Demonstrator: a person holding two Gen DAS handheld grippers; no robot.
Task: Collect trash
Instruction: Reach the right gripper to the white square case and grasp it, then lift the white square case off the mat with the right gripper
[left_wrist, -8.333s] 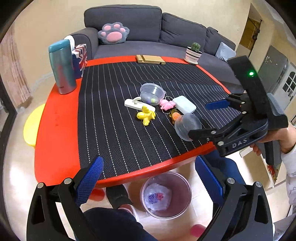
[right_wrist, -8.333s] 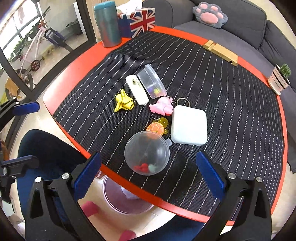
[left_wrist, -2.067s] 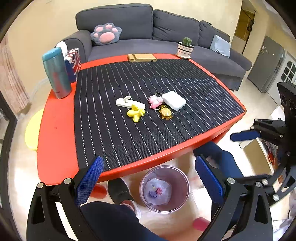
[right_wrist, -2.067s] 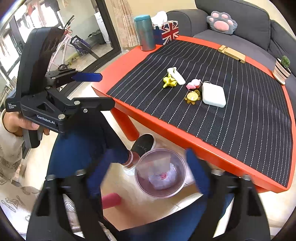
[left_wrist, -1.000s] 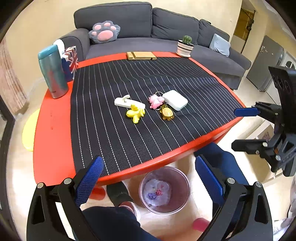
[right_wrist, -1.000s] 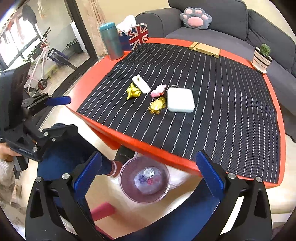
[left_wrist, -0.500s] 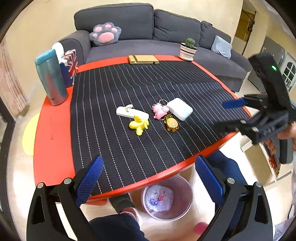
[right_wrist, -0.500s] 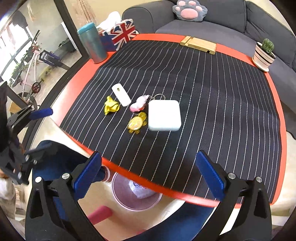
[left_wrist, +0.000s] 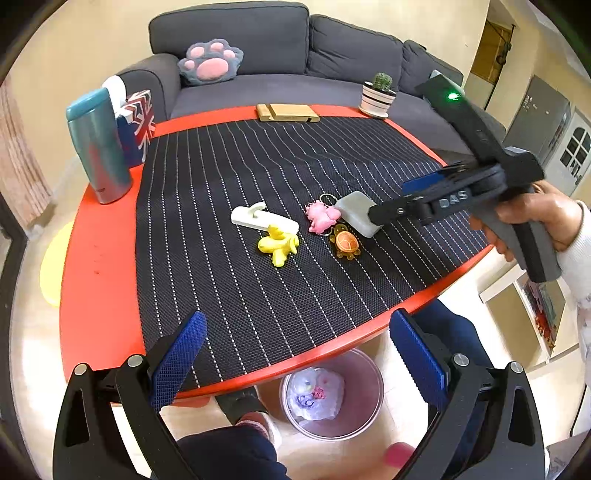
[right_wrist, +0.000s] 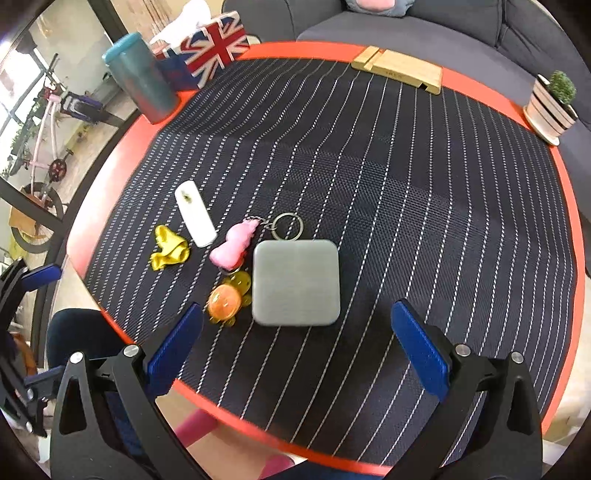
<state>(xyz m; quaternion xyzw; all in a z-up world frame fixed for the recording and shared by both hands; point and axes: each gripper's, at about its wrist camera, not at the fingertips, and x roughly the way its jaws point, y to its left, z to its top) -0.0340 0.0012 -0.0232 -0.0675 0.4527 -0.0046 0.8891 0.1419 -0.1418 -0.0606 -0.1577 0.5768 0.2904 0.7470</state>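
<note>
Red rim shows all round the table (left_wrist: 99, 258), and a black pinstriped mat (right_wrist: 406, 184) covers most of its top; from my remote seat I see wide bare mat behind and to the right of the clutter. A teal flask (left_wrist: 98, 147), a flag-printed tissue box (right_wrist: 210, 44), a wooden stand (left_wrist: 287, 112) and a potted cactus (right_wrist: 552, 107) sit out along the far edges, well apart from the middle. Below the near edge, on the floor, stands a translucent bin (left_wrist: 364, 373) with crumpled wrappers inside. The items cluster near the front edge: a yellow balloon scrap (right_wrist: 168, 253), a white adhesive hook (right_wrist: 195, 214), a pink keychain (right_wrist: 236, 245), an orange turtle charm (right_wrist: 225, 302) and a flat grey square case (right_wrist: 295, 282), which touches the charm. My right gripper (right_wrist: 297, 343) hangs just short of the case with its blue pads spread wide, wider than the case, gripping nothing. My left gripper (left_wrist: 295, 354) is equally spread and empty, above the near table edge and the bin.
</note>
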